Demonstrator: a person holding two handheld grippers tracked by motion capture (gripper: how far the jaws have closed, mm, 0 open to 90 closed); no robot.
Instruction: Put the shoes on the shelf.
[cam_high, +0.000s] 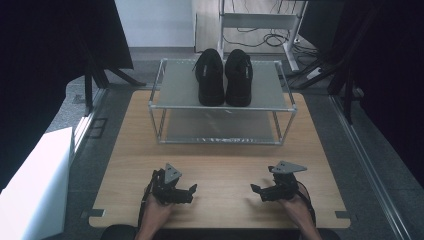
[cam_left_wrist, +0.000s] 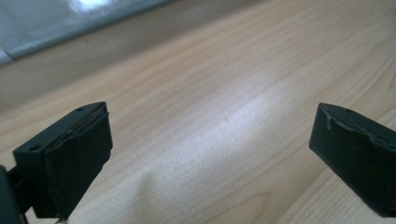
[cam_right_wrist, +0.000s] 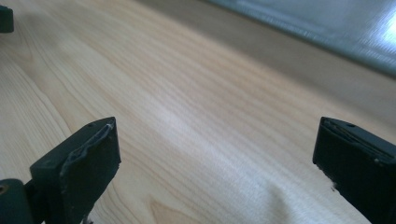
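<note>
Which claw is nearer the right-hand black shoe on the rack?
Right. The right claw sits almost straight below the right-hand shoe; the left claw lies farther off to its left. Both rest near the table's front edge.

Left gripper (cam_high: 192, 190): black frame, topped by a grey three-cornered plate; seen near the front edge of the table.
Right gripper (cam_high: 255, 189): black frame, topped by a grey three-cornered plate with small dark holes.
Jaws, left gripper view: two black blocks, a small screw hole seen on each top face, pad edges worn.
Jaws, right gripper view: two black blocks, pad edges frayed and pale.
Wrists: a dark strap or cable is seen.
</note>
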